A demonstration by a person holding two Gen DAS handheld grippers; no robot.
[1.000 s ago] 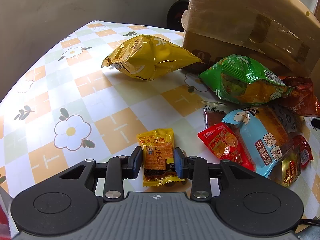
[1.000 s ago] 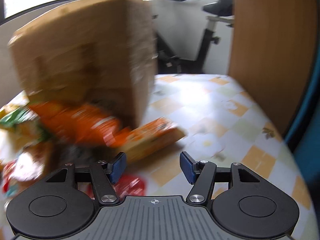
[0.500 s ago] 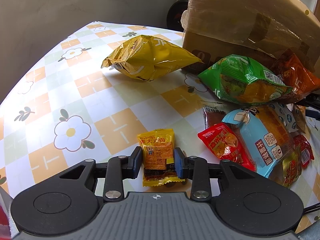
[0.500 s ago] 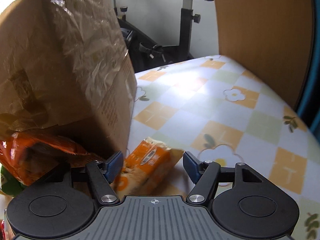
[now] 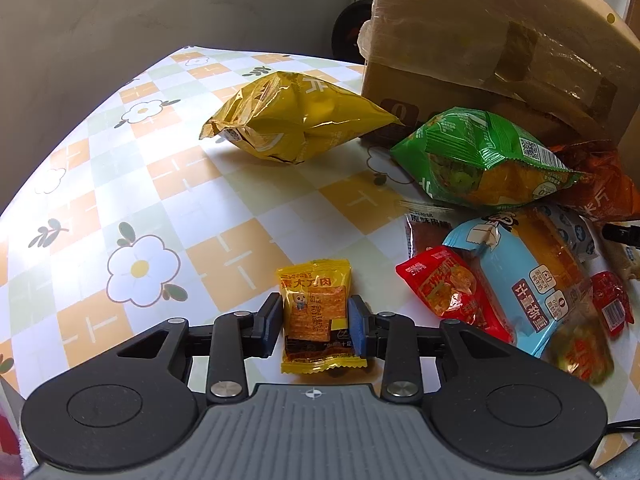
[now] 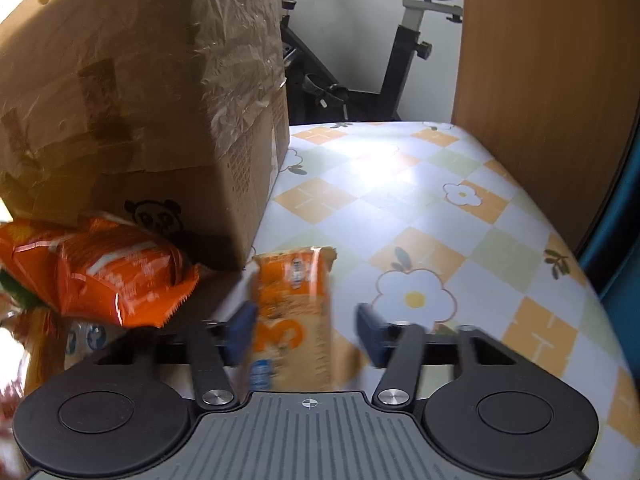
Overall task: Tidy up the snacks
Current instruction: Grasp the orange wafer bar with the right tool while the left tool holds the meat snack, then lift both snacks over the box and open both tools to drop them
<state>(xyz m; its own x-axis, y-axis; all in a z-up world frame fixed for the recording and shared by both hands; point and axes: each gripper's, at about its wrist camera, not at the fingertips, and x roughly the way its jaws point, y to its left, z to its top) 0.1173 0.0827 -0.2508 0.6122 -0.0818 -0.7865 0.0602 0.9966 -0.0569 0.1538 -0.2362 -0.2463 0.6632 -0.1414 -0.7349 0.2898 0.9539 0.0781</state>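
Observation:
My left gripper (image 5: 316, 326) is shut on a small yellow snack packet (image 5: 316, 316) that lies on the flowered tablecloth. To its right is a pile of snacks: a red packet (image 5: 452, 294), a light blue bread pack (image 5: 524, 280), a green chip bag (image 5: 480, 160) and an orange bag (image 5: 600, 184). A yellow chip bag (image 5: 296, 124) lies farther back. My right gripper (image 6: 306, 332) is open around an orange biscuit pack (image 6: 292, 316) lying beside the cardboard box (image 6: 140, 92); the jaws stand apart from its sides.
The big taped cardboard box (image 5: 500, 40) stands at the back of the table. An orange chip bag (image 6: 96, 272) leans against it. A wooden panel (image 6: 548, 80) rises at the table's right edge, and an exercise bike (image 6: 400, 60) stands behind the table.
My right gripper has moved forward over the orange biscuit pack, which now lies between its jaws. My left gripper has stayed shut on the yellow packet.

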